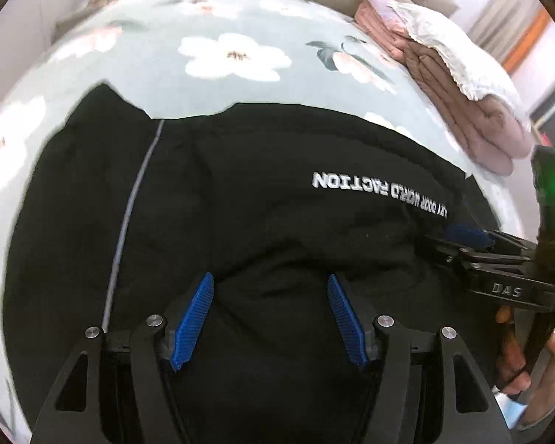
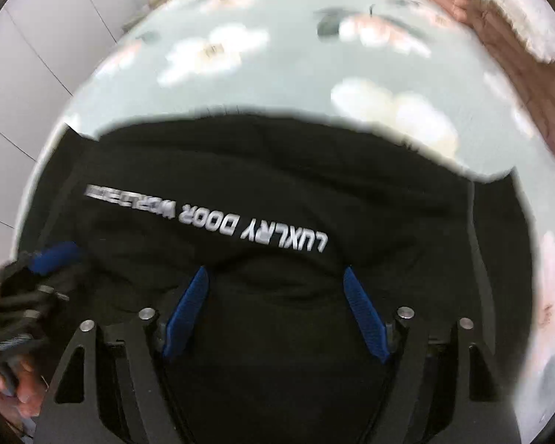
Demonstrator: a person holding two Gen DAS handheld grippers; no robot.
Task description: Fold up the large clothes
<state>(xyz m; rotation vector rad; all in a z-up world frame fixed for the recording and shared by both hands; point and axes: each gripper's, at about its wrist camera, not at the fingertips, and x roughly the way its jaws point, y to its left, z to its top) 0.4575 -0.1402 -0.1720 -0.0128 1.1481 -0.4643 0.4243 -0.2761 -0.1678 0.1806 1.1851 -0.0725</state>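
A black garment lies spread on a bed covered with a pale green floral sheet. It fills the near half of both views, and its far edge runs across the sheet in an uneven line. White lettering crosses the cloth, upside down from the cameras, and a thin grey stripe runs from far to near along the garment's left part in the left wrist view.

The left tongs stand wide above the near part of the garment, blue pads apart with only black cloth showing in the gap; the pads do not press on anything. The right tongs also stand wide, just near of the lettering, over a soft rumple in the cloth, and grip nothing. Whether either set of tips touches the fabric I cannot tell.

In the left wrist view the right tongs come in from the right edge over the garment's right side, with a hand on the handle below them. In the right wrist view the left tongs show blurred at the left edge, with fingers beneath.

At the far right of the bed sits a stack of folded pink bedding with a white cloth draped over it. White cupboard doors stand beyond the bed at the far left.
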